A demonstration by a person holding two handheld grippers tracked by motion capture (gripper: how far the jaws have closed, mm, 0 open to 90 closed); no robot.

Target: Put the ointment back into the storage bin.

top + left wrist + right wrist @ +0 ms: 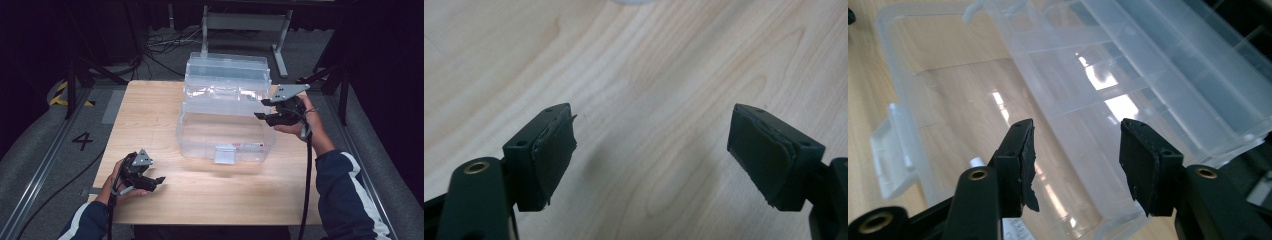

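A clear plastic storage box (225, 135) stands open in the middle of the wooden table (150, 115), its lid (227, 70) tipped back and an inner tray (225, 92) raised at the rear. My right gripper (260, 109) hovers at the box's right rim, open, with nothing between its pads. In the right gripper view that gripper (1075, 150) looks down into the box (973, 100) and the tray (1128, 75). My left gripper (161, 179) rests low near the table's front left, open and empty. In the left gripper view its pads (551, 150) stand wide over bare wood.
A front latch (224, 154) sticks out of the box's near wall. Beyond the table's far edge lie cables (160, 45) and a metal stand (245, 22) on the floor. Bare wood stretches between the left gripper and the box.
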